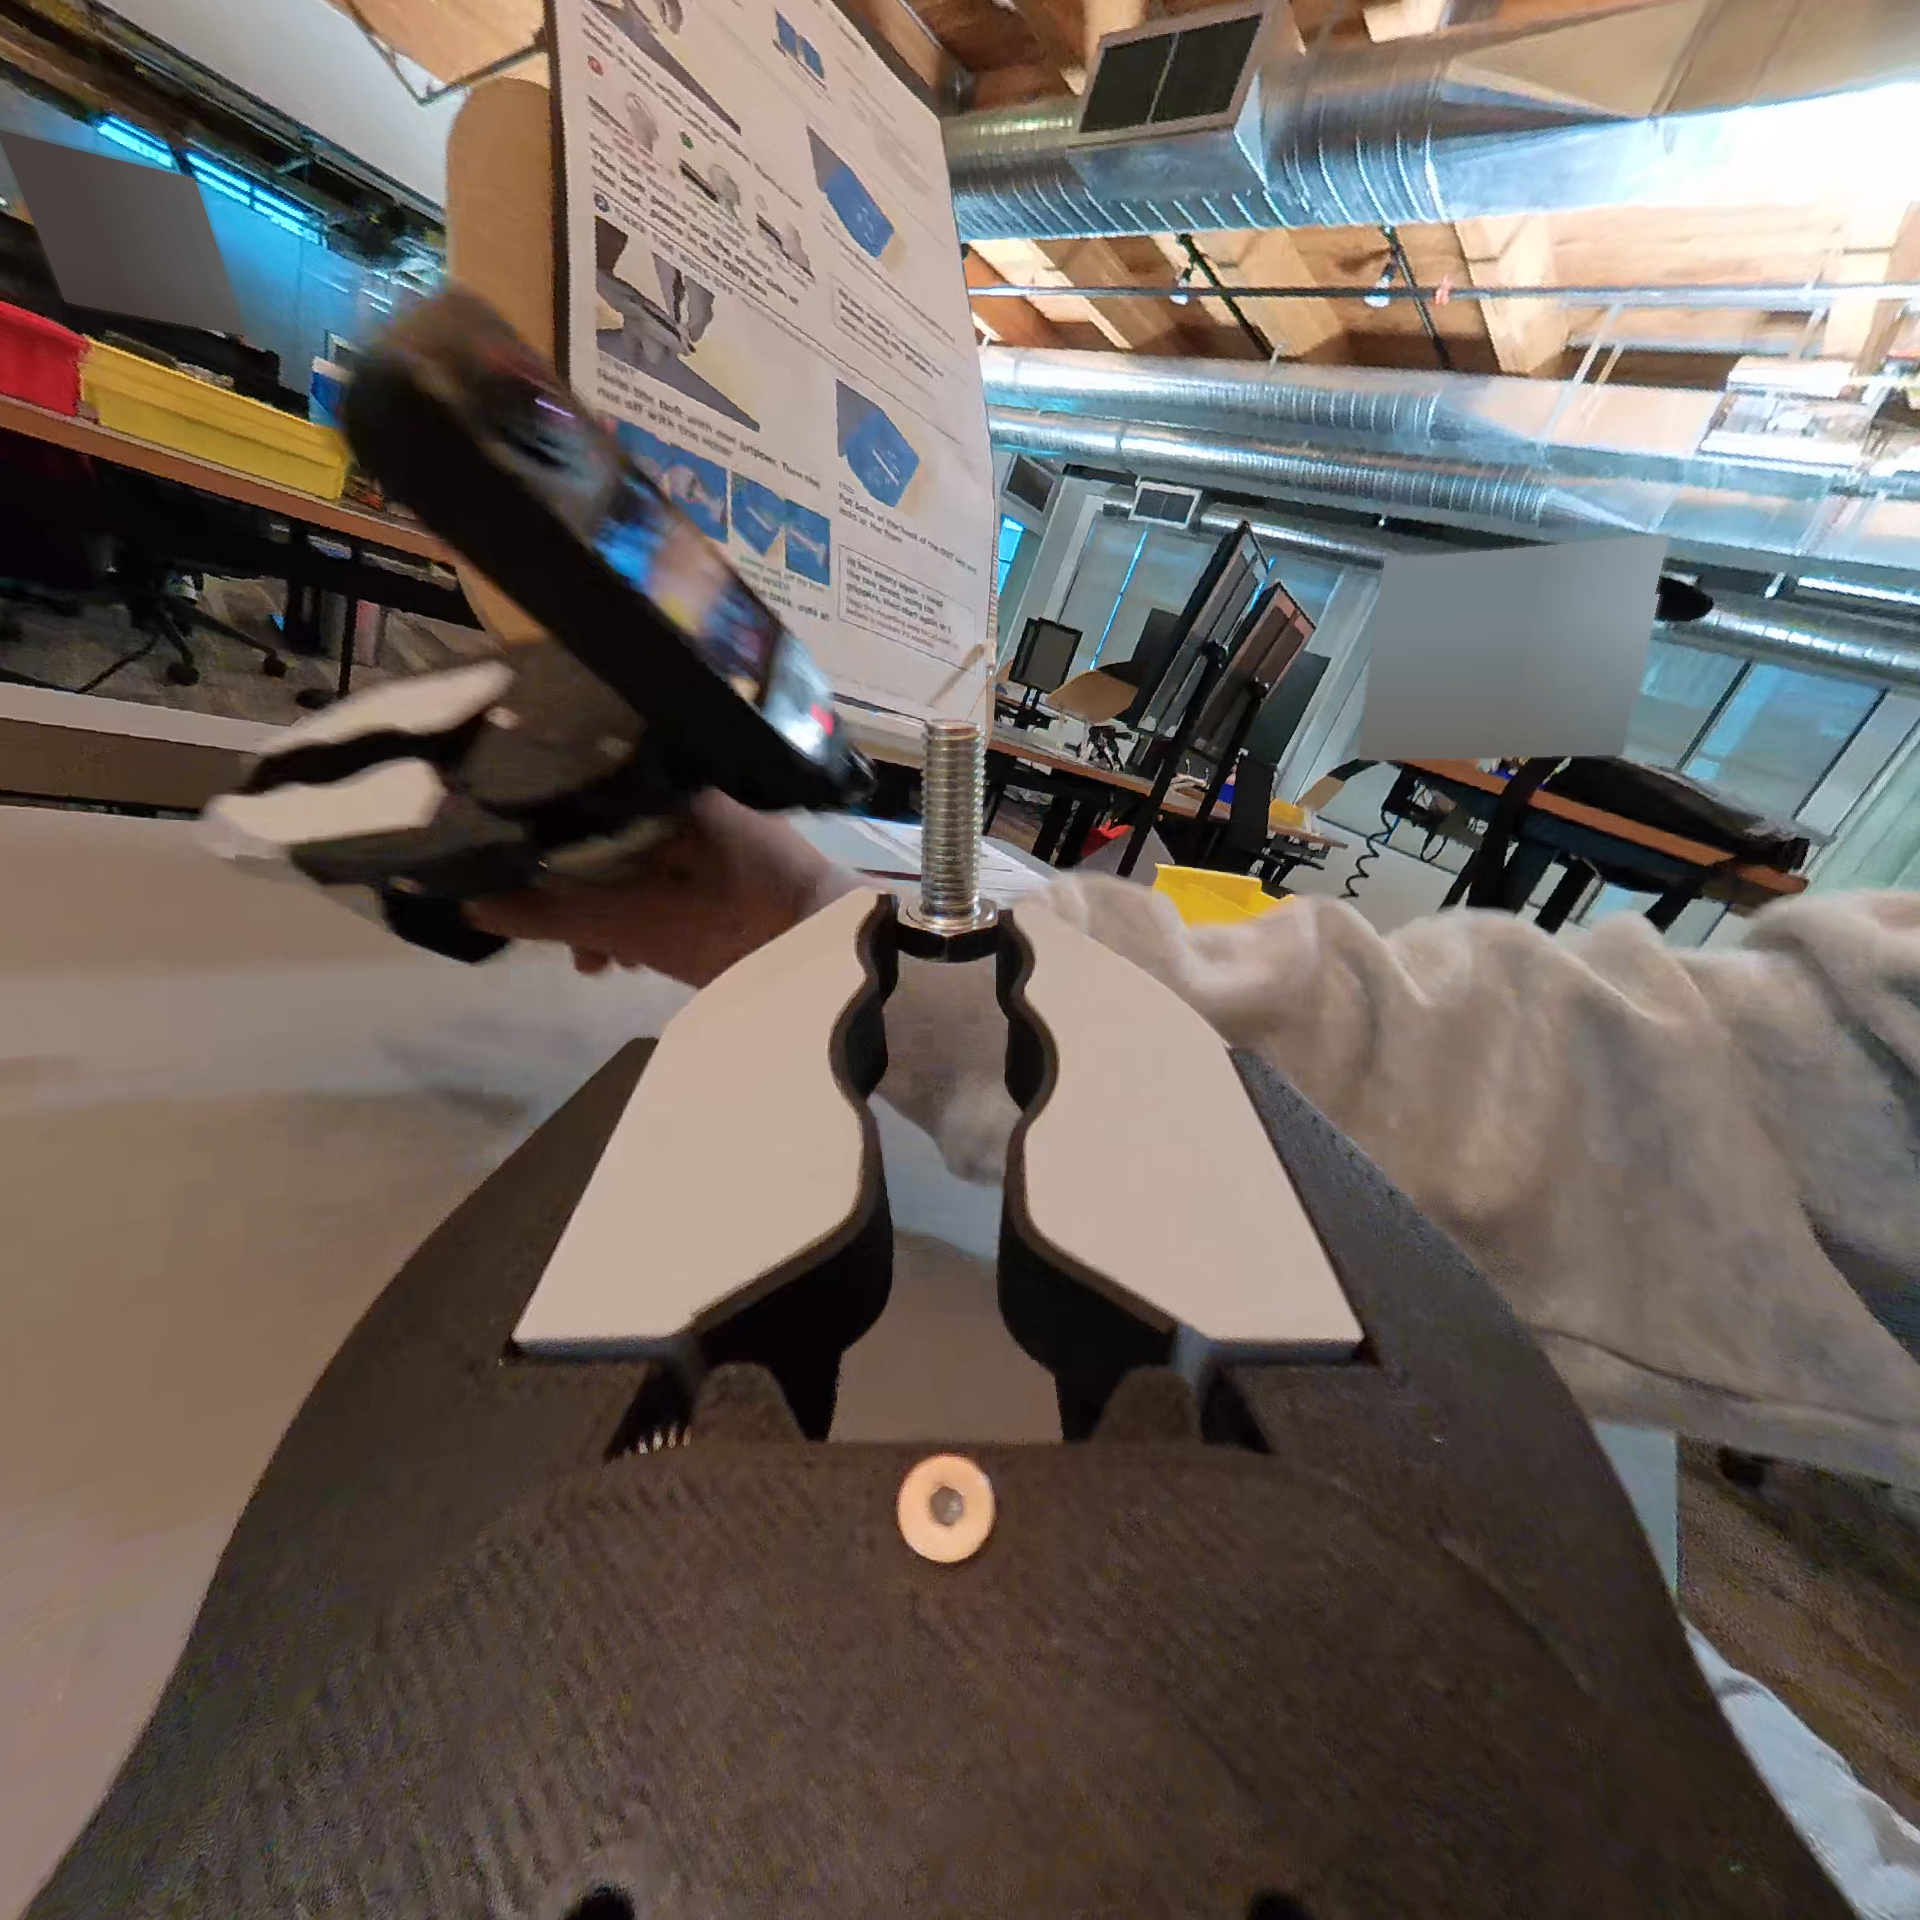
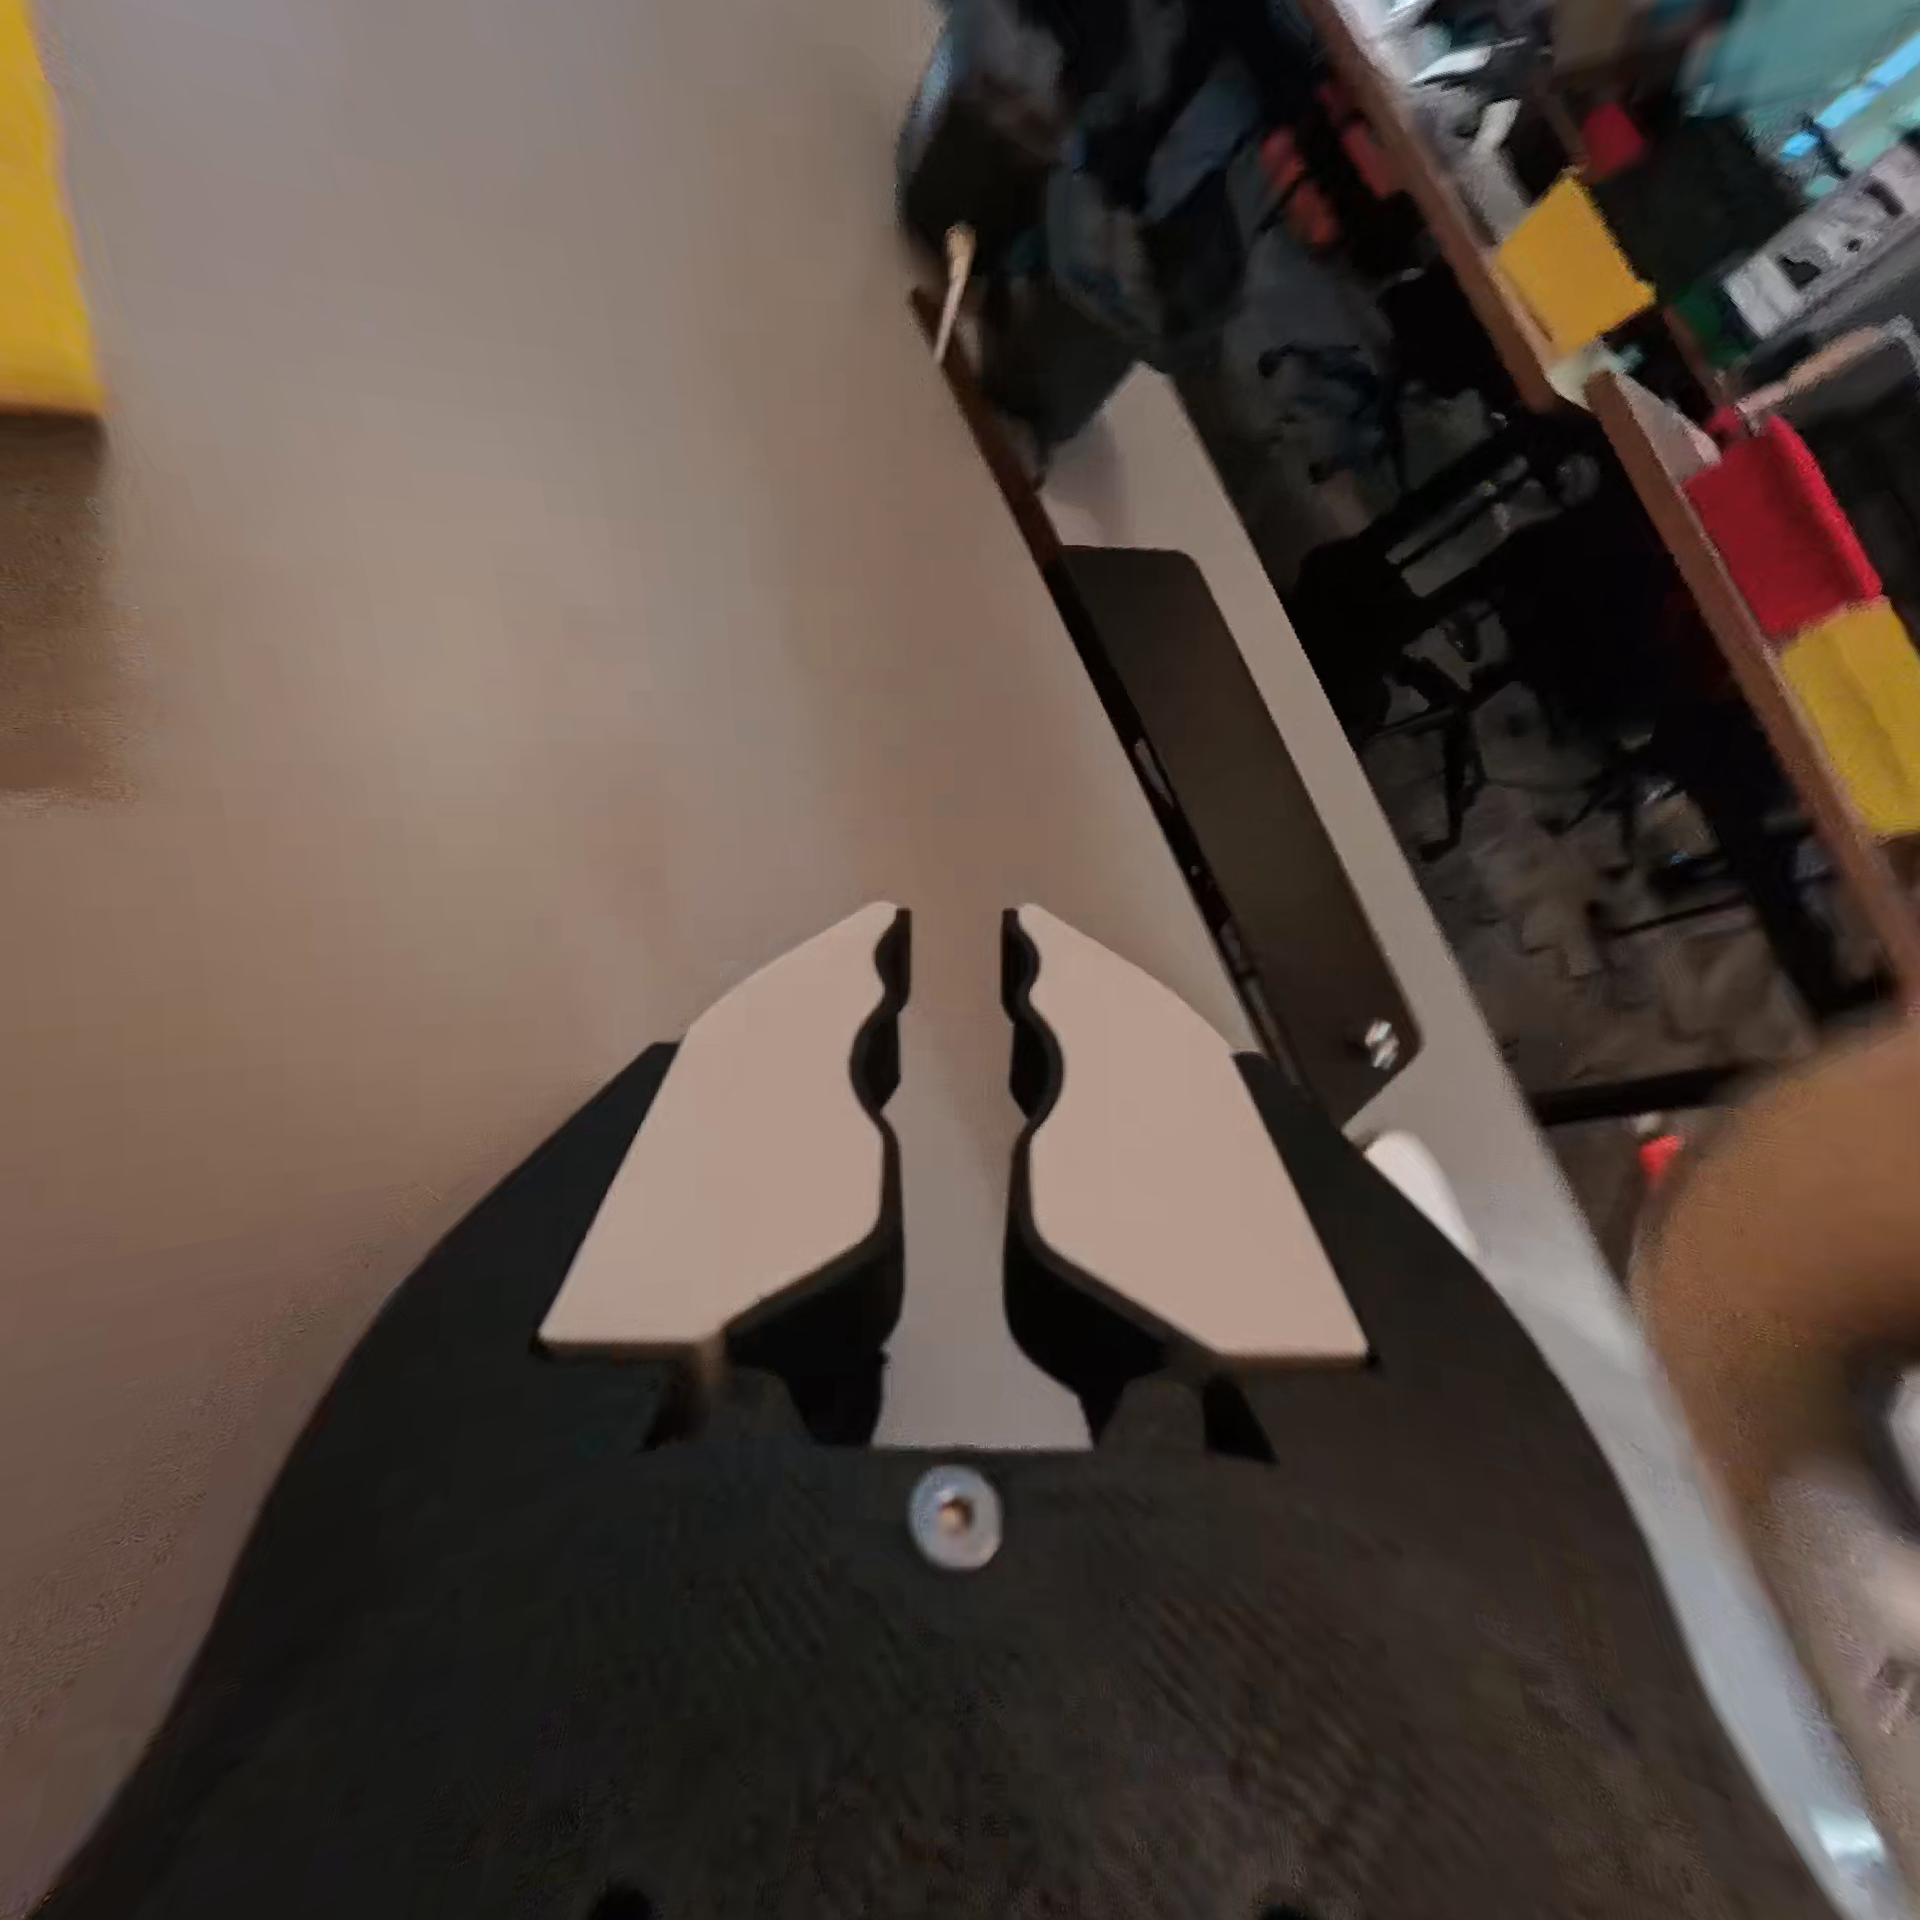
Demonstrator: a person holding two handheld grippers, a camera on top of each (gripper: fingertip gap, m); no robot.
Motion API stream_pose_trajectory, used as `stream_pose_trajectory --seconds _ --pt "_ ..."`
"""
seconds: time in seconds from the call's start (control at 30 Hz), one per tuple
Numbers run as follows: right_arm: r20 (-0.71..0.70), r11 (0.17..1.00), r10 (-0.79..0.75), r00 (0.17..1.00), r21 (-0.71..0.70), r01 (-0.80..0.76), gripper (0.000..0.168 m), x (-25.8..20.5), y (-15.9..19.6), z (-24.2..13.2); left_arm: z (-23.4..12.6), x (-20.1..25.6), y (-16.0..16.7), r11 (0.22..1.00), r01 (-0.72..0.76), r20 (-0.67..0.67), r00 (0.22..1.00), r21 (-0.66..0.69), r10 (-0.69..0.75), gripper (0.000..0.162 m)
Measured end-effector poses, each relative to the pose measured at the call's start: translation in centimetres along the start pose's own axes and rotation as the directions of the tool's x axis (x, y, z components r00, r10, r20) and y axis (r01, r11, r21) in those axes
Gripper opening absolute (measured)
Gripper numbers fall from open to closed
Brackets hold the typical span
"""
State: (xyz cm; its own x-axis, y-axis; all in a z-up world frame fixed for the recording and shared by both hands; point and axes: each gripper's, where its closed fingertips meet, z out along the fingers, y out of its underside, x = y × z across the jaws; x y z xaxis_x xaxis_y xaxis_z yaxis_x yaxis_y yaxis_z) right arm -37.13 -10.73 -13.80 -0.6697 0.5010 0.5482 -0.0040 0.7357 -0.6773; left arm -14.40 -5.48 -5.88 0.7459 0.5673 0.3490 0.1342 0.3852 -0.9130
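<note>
A pale table (image 2: 499, 582) fills the foreground of an open workshop with bare ceiling ducts (image 1: 1351, 156). The left gripper (image 1: 943, 920) pinches a hex nut (image 1: 945, 916) at its fingertips, a silver threaded bolt (image 1: 953, 800) rising upright from it. Beyond and left of those jaws, the right gripper (image 1: 312, 774), blurred, sits in a grey-sleeved hand (image 1: 665, 914) below an instruction sheet (image 1: 769, 343). The right gripper (image 2: 956, 920) has its jaws slightly parted, empty, over the table, a yellow bin (image 2: 42, 208) far left.
</note>
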Motion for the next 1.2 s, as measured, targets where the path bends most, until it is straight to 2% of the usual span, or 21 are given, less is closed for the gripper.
stream_pose_trajectory --seconds 0.07,0.13,0.17,0.2,0.27,0.3,0.37,0.4,0.43,0.57,0.73,0.87,1.0,1.07,1.13,1.2 --pt "-0.002 0.976 -0.181 0.984 -0.122 0.179 0.017 1.4 -1.2 3.2 -0.1 -0.1 -0.3 1.000 -0.018 0.011 1.000 0.010 0.018 0.018" --pt "-0.117 0.917 -0.343 0.932 -0.256 0.305 0.018 4.2 -2.0 6.7 -0.2 0.4 -0.7 0.998 -0.066 0.008 0.998 0.021 0.065 0.018" --pt "-0.174 0.907 -0.363 0.916 -0.292 0.304 0.018 5.3 -2.2 8.4 -0.2 0.6 -0.7 0.997 -0.074 0.001 0.997 0.020 0.074 0.018" --pt "-0.209 0.922 -0.313 0.927 -0.302 0.244 0.023 5.8 -2.0 10.1 -0.2 0.6 -0.6 0.997 -0.073 -0.001 0.997 0.017 0.073 0.018" --pt "-0.274 0.966 -0.055 0.960 -0.258 -0.018 0.034 6.8 -0.9 12.9 -0.1 0.4 -0.3 0.999 -0.043 -0.011 0.999 0.009 0.043 0.018" --pt "-0.315 0.958 0.087 0.945 -0.233 -0.166 0.043 7.7 0.1 13.9 -0.1 0.2 -0.3 1.000 -0.025 -0.013 1.000 0.013 0.026 0.018" --pt "-0.382 0.899 0.287 0.878 -0.208 -0.385 0.043 9.4 2.2 14.9 -0.5 -0.1 -0.9 0.999 0.010 -0.015 1.000 0.038 -0.009 0.018" --pt "-0.399 0.879 0.326 0.857 -0.205 -0.430 0.035 10.1 2.9 15.3 -0.7 -0.2 -1.2 0.998 0.026 -0.014 1.000 0.053 -0.025 0.018" --pt "-0.409 0.872 0.332 0.850 -0.209 -0.442 0.025 10.7 3.4 15.5 -0.9 -0.5 -1.5 0.997 0.034 -0.006 0.999 0.067 -0.033 0.018" --pt "-0.466 0.878 0.266 0.844 -0.245 -0.412 0.035 13.6 4.5 16.0 -1.3 -0.3 -2.0 0.996 0.021 -0.003 1.000 0.081 -0.021 0.018" --pt "-0.551 0.750 0.432 0.714 -0.220 -0.624 0.052 16.1 8.3 15.7 -0.8 0.6 -1.4 0.998 0.018 -0.037 0.999 0.052 -0.016 0.018" --pt "-0.613 0.652 0.514 0.600 -0.175 -0.738 0.052 17.2 10.6 14.8 -0.9 0.8 -1.5 0.998 0.036 -0.052 0.998 0.054 -0.034 0.018" --pt "-0.624 0.507 0.599 0.501 -0.189 -0.841 0.048 17.2 12.9 14.8 -1.1 0.6 -1.9 0.995 0.064 -0.058 0.996 0.073 -0.060 0.018" --pt "-0.628 0.499 0.604 0.490 -0.181 -0.847 0.038 17.6 13.3 14.7 -1.3 0.6 -2.1 0.993 0.080 -0.063 0.995 0.085 -0.075 0.018" --pt "-0.628 0.512 0.586 0.513 -0.203 -0.834 0.033 17.9 13.6 14.7 -1.4 0.5 -2.2 0.992 0.090 -0.066 0.994 0.088 -0.085 0.018" --pt "-0.641 0.531 0.557 0.528 -0.214 -0.820 0.017 18.2 14.0 14.2 -1.4 0.5 -2.2 0.992 0.093 -0.068 0.994 0.089 -0.087 0.018"
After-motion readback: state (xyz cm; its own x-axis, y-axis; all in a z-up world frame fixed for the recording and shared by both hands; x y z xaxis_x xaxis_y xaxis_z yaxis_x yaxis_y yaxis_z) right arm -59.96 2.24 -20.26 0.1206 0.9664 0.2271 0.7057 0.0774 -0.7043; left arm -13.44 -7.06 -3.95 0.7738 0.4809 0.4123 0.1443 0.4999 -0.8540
